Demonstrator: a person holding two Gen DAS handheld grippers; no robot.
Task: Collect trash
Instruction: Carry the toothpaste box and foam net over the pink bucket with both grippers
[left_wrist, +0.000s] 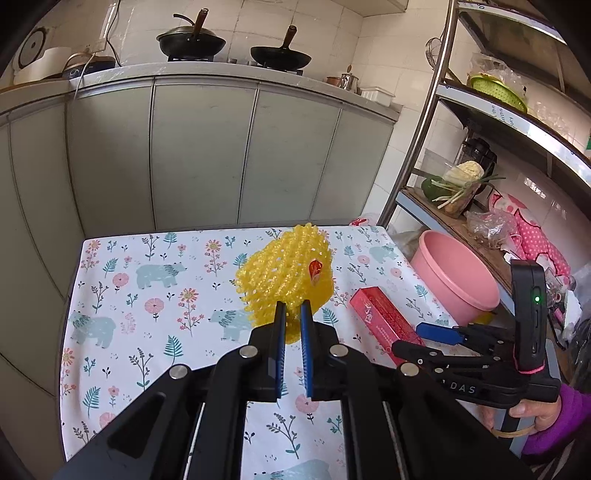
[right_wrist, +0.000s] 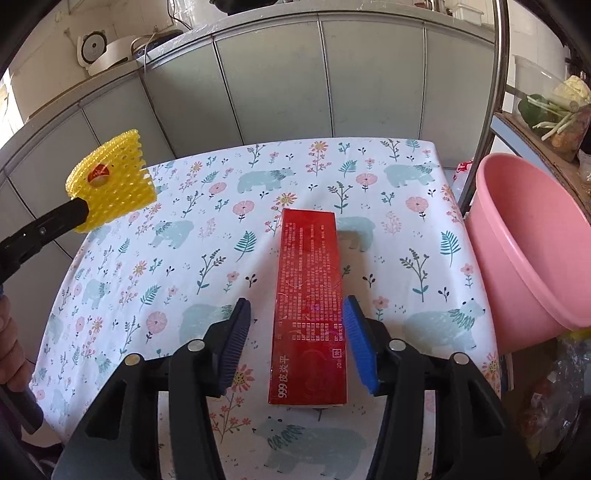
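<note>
- My left gripper (left_wrist: 293, 312) has its blue pads nearly together, pinching the near edge of the yellow foam net (left_wrist: 286, 275); seen from the right wrist view, the net (right_wrist: 112, 181) is lifted clear of the table, out past its left edge.
- The left gripper reaches forward and slightly upward, so the net stands up from the fingertips, fanning wider away from me, with a red sticker (left_wrist: 315, 269) on its face.
- My right gripper (right_wrist: 295, 334) is spread wide, one pad on each side of the red box (right_wrist: 309, 306); the right pad (right_wrist: 360, 343) lies just beside the box's right edge, while the left pad (right_wrist: 234, 343) stands apart from its left edge. The box is not clamped.
- In the left wrist view my right hand (left_wrist: 535, 417) grips the tool's handle at the table's right side, the tool levelled low and pointing in over the box (left_wrist: 384, 317).
- The box lies flat on the floral tablecloth (right_wrist: 184, 258); its long axis runs from me towards the grey cabinets (right_wrist: 280, 77), with the white lettering at my end.
- A pink basin (right_wrist: 532, 251) stands just off the table's right edge, beside a metal shelf rack (left_wrist: 417, 147).
</note>
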